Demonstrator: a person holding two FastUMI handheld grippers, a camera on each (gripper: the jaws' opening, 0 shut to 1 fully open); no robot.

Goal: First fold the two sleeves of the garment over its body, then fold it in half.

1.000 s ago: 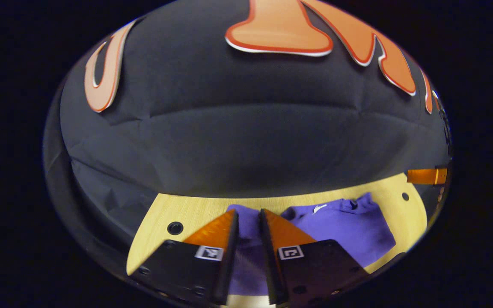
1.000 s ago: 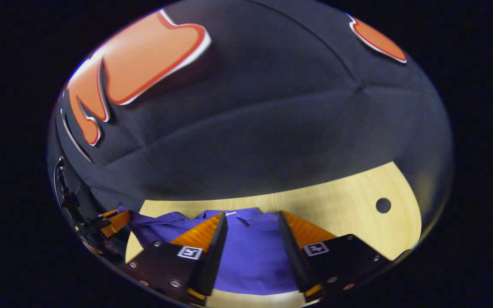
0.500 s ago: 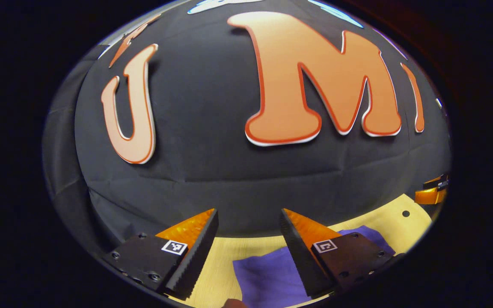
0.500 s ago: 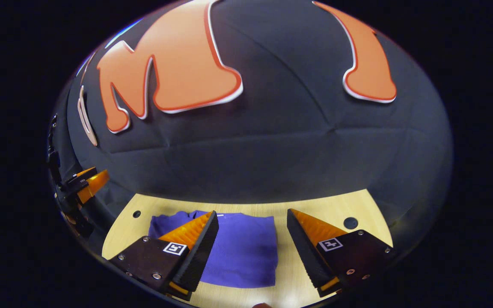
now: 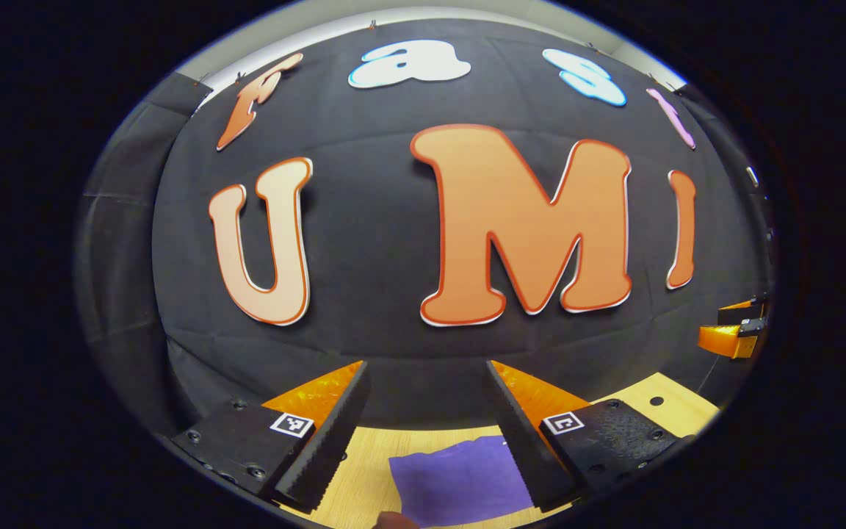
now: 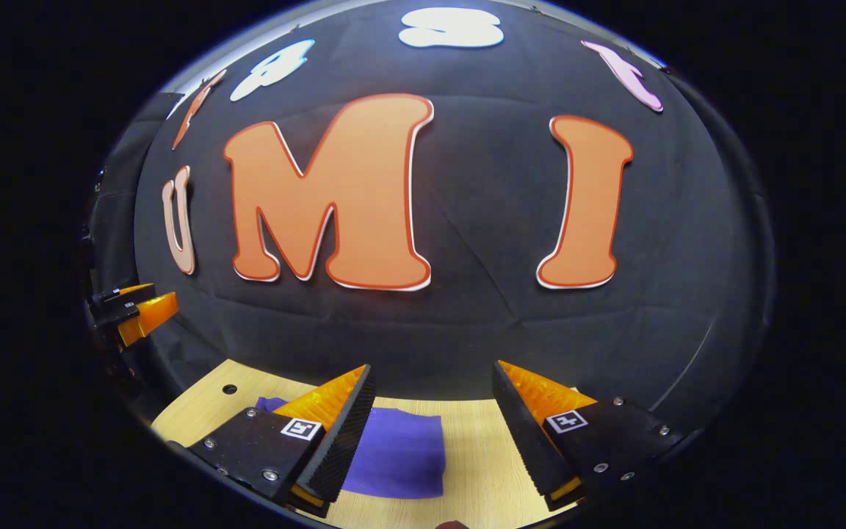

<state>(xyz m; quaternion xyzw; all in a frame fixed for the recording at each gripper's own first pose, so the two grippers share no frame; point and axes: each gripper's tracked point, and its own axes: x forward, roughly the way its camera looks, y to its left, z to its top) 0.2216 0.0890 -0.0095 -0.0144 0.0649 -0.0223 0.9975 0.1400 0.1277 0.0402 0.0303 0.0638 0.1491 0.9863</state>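
Down at six o'clock, the purple garment [image 6: 397,455] lies on the pale wooden counter [image 6: 482,448] as a flat, folded rectangle with straight edges. Left tool [image 5: 427,397] and right tool [image 6: 434,400] both hang above it, fingers spread apart, gripping nothing.

The purple garment [image 5: 460,479] lies folded into a flat, compact block on the light wooden bench [image 6: 471,455], no sleeve sticking out. In the left gripper view its near-left corner looks crisp and its top surface smooth. In the right gripper view its right edge [image 6: 439,455] runs straight, with bare wood beside it
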